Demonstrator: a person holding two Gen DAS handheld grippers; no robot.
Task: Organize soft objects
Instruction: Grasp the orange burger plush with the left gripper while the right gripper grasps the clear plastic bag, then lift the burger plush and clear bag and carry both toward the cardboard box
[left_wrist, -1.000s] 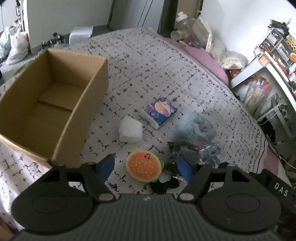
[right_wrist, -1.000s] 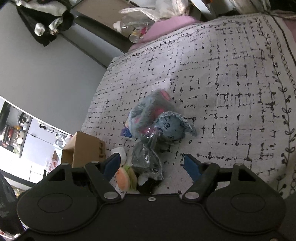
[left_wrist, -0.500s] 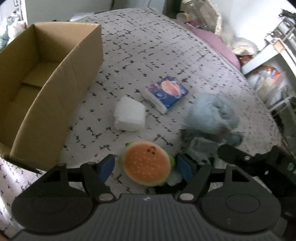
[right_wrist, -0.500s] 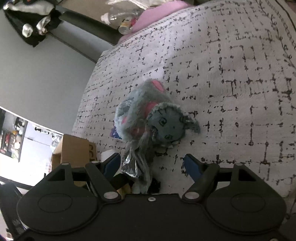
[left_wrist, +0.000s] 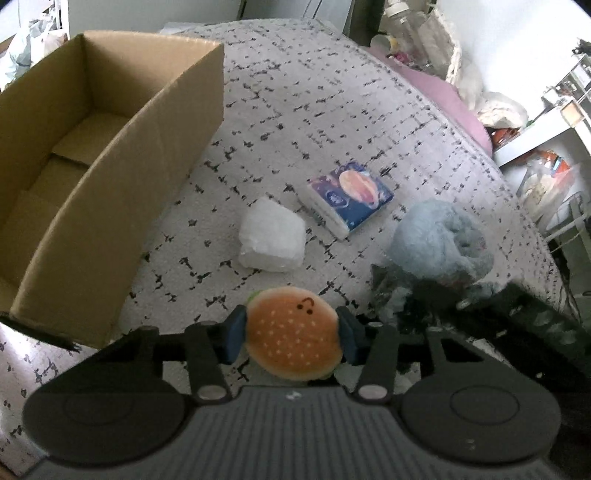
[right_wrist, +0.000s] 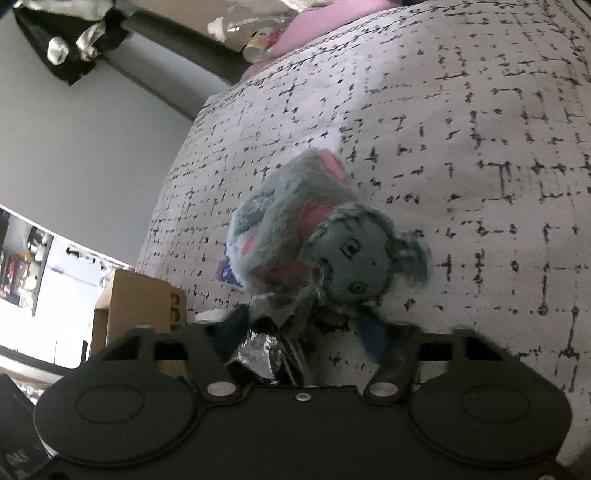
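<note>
My left gripper is shut on an orange hamburger plush, its blue pads pressing both sides. A white soft packet and a blue tissue pack lie just beyond it on the bedspread. An open, empty cardboard box stands at the left. A grey-blue plush doll with crinkly plastic wrap lies at the right. In the right wrist view my right gripper has closed around the doll's lower part and its plastic wrap.
The patterned bedspread covers the bed. A pink pillow, bags and bottles lie at the far end. A white shelf unit stands to the right. The box corner shows in the right wrist view.
My left gripper moved forward and closed on the hamburger plush. My right gripper advanced to the doll and narrowed its fingers onto the doll's base and plastic wrap.
</note>
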